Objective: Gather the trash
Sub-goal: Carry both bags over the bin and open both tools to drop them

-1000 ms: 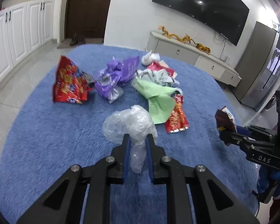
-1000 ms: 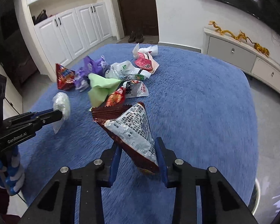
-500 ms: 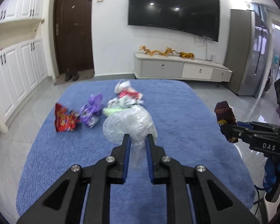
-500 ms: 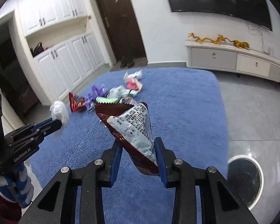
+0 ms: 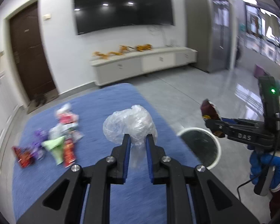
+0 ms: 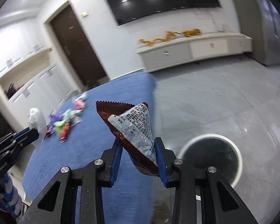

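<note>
Trash is held in both tools. The left tool (image 5: 137, 145) is clenched on a crumpled clear plastic bag (image 5: 129, 125), which puffs up above the blue fingers (image 5: 126, 149) while a thin tail hangs down between them, so its long side runs up and down. The right tool (image 6: 138, 148) is clenched on a brown snack wrapper (image 6: 132, 128). The wrapper stands tall, its narrow end pinched low between the fingers and its wide zigzag edge at the top, leaning to the left.

Half a second ago both tools looked over the blue rug (image 5: 95, 108) toward the door. Now both have swung to the right, and a round bin (image 5: 199, 147) with a white rim and dark inside has come into the left view on the gray floor (image 5: 177, 93), just beside the rug's edge. In the right view the bin (image 6: 211, 155) has grown bigger and sits just right of the wrapper. Both tools still hold their trash the same way.

The pile of leftover wrappers (image 5: 52, 141), red, purple and green, lies on the rug well apart from the bin. It looks blurry in both views.

The left view shows the right tool from the side, held by a blue glove (image 5: 265, 166), with a green light on it. The right view shows the left tool from the side at the far left, with the clear bag at its tip.
</note>
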Demonstrator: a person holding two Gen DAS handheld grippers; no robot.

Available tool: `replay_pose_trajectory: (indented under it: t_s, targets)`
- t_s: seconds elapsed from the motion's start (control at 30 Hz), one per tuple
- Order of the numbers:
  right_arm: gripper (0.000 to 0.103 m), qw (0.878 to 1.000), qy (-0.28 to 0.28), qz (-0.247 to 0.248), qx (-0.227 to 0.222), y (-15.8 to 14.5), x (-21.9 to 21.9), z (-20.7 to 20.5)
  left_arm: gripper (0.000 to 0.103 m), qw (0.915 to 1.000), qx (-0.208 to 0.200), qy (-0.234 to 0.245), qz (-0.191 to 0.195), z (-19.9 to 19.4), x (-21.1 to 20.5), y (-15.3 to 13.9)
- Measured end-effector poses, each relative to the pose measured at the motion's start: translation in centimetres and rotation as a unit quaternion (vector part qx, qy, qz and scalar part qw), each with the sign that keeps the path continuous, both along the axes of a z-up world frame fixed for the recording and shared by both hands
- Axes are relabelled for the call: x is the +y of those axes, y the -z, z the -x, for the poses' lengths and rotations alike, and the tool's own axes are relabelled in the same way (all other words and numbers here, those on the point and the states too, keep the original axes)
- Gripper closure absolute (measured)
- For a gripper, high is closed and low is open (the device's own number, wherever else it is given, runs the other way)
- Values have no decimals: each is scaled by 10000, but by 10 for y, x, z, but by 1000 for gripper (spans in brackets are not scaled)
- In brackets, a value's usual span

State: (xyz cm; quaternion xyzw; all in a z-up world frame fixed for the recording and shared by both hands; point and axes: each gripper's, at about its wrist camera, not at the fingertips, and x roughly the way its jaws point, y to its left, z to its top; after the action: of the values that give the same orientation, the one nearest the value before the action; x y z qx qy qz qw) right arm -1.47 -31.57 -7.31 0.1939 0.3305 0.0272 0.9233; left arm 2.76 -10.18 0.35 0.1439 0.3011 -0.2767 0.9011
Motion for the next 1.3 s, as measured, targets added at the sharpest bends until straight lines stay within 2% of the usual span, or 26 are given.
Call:
replay_pose_trajectory:
  t_s: [0.27,0.47,0.67,0.7,0.77,0.83,0.9,0.97,1.13,1.3]
  targets:
    - [70,9921,1002,-536,525,48,-87,8,87,9931,476,940,-514,-18,-116,45]
    - [68,9828,1347,-778,1000,87,-126,1,86,9838,920,1334,-764,-35,-175,83]
    - [66,9738,1525,-961,1384,123,-149,-10,86,9746,1287,1598,-894,-53,-218,112]
    - [65,9725,1546,-982,1439,129,-152,-10,86,9733,1347,1629,-894,-55,-223,116]
    - [53,9700,1579,-1029,1536,138,-156,-18,82,9713,1452,1665,-876,-58,-228,123]
    - [46,9676,1638,-1041,1618,144,-157,-19,63,9706,1533,1666,-817,-62,-233,128]
    - [43,9661,1666,-1066,1661,148,-160,-19,51,9709,1589,1632,-740,-66,-236,131]
    - [40,9642,1727,-1064,1711,151,-164,-18,50,9700,1651,1648,-682,-69,-237,131]
    - [39,9606,1860,-1093,1750,150,-169,-11,50,9721,1642,1547,-645,-73,-234,127]
    - [39,9619,1912,-1027,1662,131,-168,3,50,9820,1169,1245,-802,-61,-219,108]
